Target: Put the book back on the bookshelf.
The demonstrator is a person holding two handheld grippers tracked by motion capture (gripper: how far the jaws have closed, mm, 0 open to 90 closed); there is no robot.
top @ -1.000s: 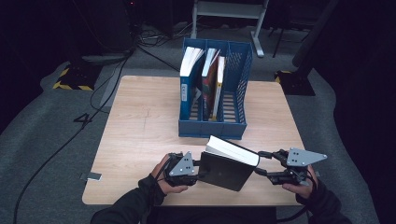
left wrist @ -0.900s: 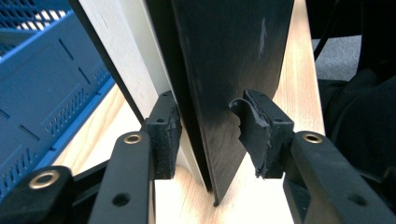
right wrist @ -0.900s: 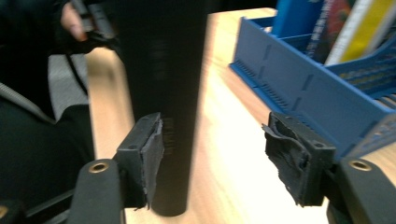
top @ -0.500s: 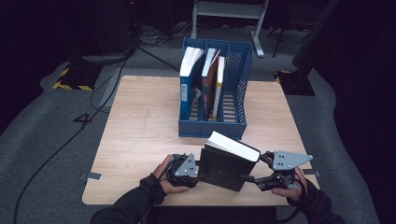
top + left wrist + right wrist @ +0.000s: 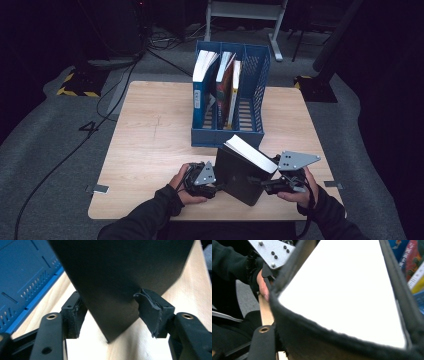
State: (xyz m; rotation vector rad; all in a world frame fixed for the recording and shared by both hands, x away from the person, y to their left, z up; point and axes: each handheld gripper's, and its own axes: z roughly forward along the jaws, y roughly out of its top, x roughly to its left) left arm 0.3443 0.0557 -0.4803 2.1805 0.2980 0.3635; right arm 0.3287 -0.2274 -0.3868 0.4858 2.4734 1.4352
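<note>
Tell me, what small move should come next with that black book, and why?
Probably draw the left gripper clear: its fingers have just been opening off the black book, which the right gripper grips, tilted on the table. The file holder's right slot looks empty.

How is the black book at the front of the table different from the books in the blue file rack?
The black book tilts on one corner on the bare table between both tongs; the rack books stand in the blue file rack, untouched. The black book has a plain dark cover; the rack books show blue, red and yellow covers. All have pale page edges facing up.
</note>
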